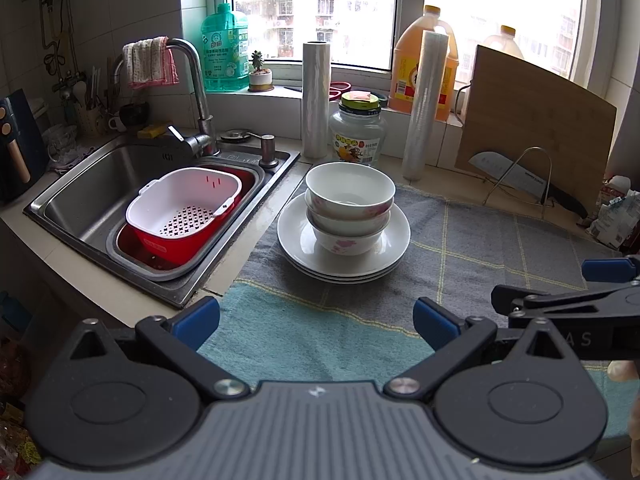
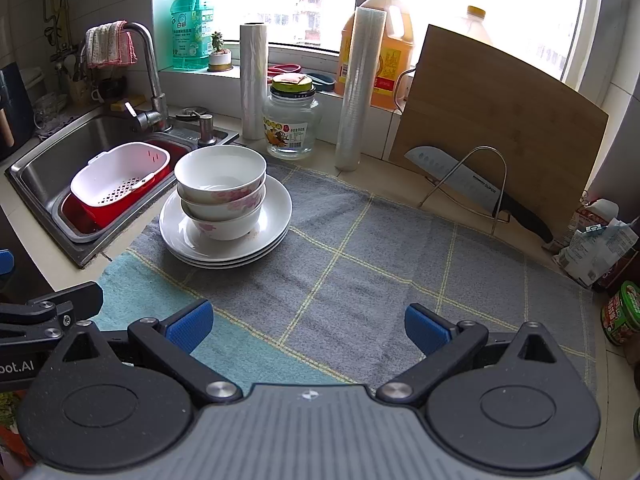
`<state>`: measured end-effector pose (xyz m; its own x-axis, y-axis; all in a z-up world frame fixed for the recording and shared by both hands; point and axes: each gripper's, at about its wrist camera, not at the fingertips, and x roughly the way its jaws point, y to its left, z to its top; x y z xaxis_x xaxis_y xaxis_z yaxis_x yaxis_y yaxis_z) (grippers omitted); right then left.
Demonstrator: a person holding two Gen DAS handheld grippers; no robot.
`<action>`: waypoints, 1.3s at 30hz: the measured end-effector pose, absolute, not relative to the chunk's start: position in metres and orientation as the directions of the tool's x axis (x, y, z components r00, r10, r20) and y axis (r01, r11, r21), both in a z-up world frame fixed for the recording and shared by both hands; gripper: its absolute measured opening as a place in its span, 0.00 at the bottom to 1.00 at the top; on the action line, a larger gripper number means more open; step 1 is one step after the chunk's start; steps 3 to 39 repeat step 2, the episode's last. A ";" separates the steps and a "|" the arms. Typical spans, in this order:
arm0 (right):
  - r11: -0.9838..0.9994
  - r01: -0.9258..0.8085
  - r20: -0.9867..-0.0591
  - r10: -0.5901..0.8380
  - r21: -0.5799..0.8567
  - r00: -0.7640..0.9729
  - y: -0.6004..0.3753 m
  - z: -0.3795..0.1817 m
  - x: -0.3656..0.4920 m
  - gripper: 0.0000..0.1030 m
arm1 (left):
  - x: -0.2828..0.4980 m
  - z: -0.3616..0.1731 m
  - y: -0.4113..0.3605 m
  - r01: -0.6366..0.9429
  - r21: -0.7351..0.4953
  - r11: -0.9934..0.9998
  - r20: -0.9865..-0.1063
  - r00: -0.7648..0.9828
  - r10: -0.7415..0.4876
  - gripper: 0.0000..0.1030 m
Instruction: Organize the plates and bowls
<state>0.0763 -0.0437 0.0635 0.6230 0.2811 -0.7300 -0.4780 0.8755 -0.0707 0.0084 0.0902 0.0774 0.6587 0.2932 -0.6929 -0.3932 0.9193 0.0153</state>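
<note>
Showing green can (image 2: pixel 622 312): right wrist only.

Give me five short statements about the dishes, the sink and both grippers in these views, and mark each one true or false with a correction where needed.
1. Three bowls are nested on top of the stacked plates. True.
2. The plates sit inside the sink. False: they rest on the checked towel beside it.
3. The left gripper is shut on a bowl. False: its jaws stand open and hold nothing.
4. A white colander sits in a red basin in the sink. True.
5. The right gripper is open over the towel, apart from the dishes. True.
</note>
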 end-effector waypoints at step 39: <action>0.876 -0.478 -0.730 0.281 -0.071 0.623 -0.044 0.063 0.076 1.00 | 0.008 0.077 0.090 -0.393 0.014 0.919 -0.693 0.659 0.292 0.99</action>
